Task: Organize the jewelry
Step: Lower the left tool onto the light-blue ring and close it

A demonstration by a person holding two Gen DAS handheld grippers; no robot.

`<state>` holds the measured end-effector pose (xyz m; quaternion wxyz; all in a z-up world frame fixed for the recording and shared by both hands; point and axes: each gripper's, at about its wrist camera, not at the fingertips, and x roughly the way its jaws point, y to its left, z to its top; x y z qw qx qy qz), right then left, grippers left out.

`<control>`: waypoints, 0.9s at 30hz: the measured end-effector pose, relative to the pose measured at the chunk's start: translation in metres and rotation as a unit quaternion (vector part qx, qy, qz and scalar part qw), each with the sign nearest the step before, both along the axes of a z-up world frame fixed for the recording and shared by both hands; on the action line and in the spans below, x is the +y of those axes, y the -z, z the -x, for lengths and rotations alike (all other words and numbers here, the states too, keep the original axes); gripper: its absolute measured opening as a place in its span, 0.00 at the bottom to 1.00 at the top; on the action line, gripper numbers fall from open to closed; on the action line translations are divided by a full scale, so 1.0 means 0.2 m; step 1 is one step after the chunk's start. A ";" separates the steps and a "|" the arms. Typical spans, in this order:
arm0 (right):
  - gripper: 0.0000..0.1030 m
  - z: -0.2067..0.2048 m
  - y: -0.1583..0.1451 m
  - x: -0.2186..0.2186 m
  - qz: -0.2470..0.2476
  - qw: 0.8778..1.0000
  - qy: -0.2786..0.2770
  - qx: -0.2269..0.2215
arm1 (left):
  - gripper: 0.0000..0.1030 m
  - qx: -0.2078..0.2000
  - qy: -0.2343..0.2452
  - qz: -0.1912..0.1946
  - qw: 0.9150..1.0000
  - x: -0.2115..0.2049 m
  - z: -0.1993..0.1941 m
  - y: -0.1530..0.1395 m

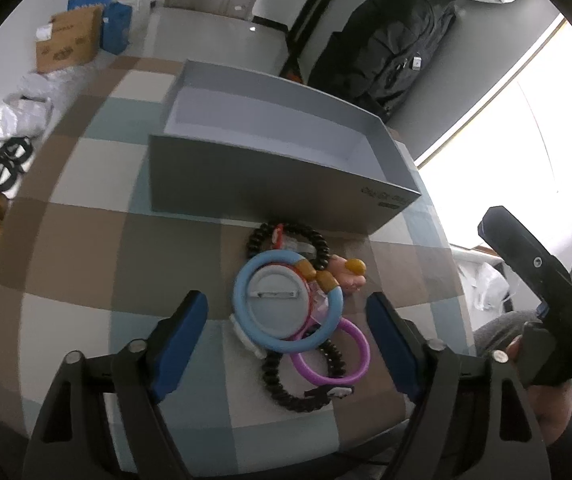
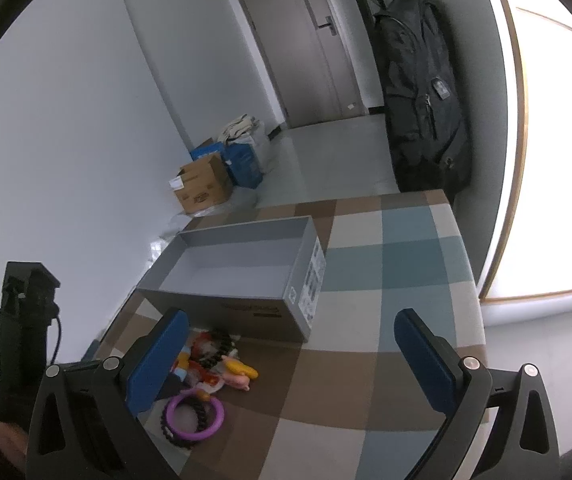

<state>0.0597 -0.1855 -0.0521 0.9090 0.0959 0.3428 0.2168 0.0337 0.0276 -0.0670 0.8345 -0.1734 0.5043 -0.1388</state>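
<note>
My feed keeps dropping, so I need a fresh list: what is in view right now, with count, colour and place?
box: one, grey, open and empty, on the checked tablecloth
ring bracelets: two, blue over purple, in the pile in front of the box
beaded bracelets: at least two, black, in the same pile
round badge: one, grey back, inside the blue ring
backpack: one, black, beyond the table
cardboard box: one, brown, on the floor by the wall
left claw: open, straddling the pile, not touching it
right claw: open, empty, to the right of the pile
</note>
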 end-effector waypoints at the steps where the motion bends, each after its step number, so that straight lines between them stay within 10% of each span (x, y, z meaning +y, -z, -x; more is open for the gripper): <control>1: 1.00 0.00 0.00 0.00 0.000 1.000 -0.001 0.001 | 0.62 0.006 0.003 0.006 1.000 0.01 0.00 0.01; 27: 1.00 -0.01 0.02 0.01 0.001 1.000 -0.006 0.016 | 0.53 -0.025 -0.016 0.032 0.999 0.07 -0.02 -0.04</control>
